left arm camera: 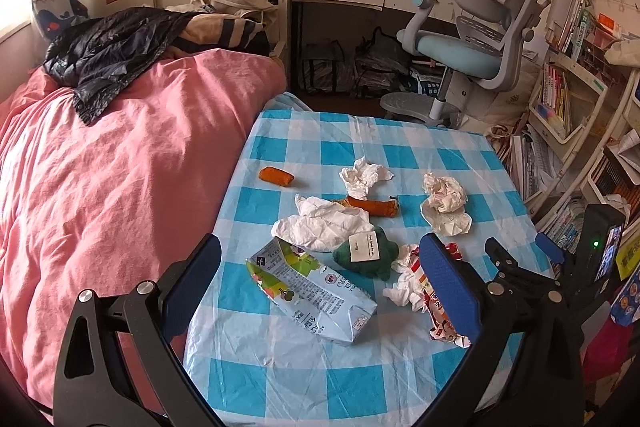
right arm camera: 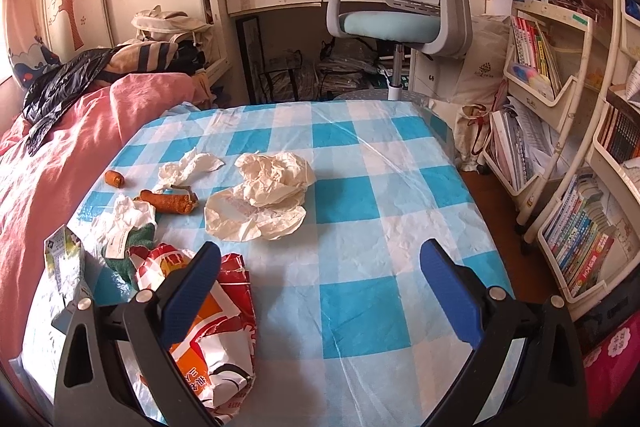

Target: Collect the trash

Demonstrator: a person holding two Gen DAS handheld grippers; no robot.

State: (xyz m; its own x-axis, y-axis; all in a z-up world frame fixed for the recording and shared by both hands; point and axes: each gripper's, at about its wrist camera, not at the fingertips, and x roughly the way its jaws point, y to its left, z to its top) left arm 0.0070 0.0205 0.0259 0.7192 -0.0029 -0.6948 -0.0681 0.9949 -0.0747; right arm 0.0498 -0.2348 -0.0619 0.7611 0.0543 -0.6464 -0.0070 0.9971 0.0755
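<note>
- Left tongs (left arm camera: 320, 279) are spread wide, gripping nothing, hovering low in the frame over the blue-and-white checked plastic tabletop (left arm camera: 400, 379).
- Right between their blue pads sits most of the trash: a flattened pale-blue milk carton (left arm camera: 316, 293) lying on its side at lower centre, and a dark green plush toy with a white tag (left arm camera: 366, 254) just above it.
- A crumpled white tissue (left arm camera: 322, 225) touches the green toy's upper left – another white tissue wad (left arm camera: 365, 175) sits further up, right by a long orange fuzzy stick (left arm camera: 374, 206).
- A short orange fuzzy piece (left arm camera: 276, 176) lies alone toward the left edge of the cloth.
- Right tongs (right arm camera: 320, 279) are also released and empty, centred over bare checks.
- A torn red, orange and white snack wrapper (right arm camera: 224, 327) lies under and beside their left pad, lower left of that view.
- A big crumpled cream paper wad (right arm camera: 264, 197) sits mid-frame, apart from the wrapper.
- A pink duvet (left arm camera: 100, 187) fills the left side – a grey and light-blue desk chair (left arm camera: 472, 43) stands upper right.
</note>
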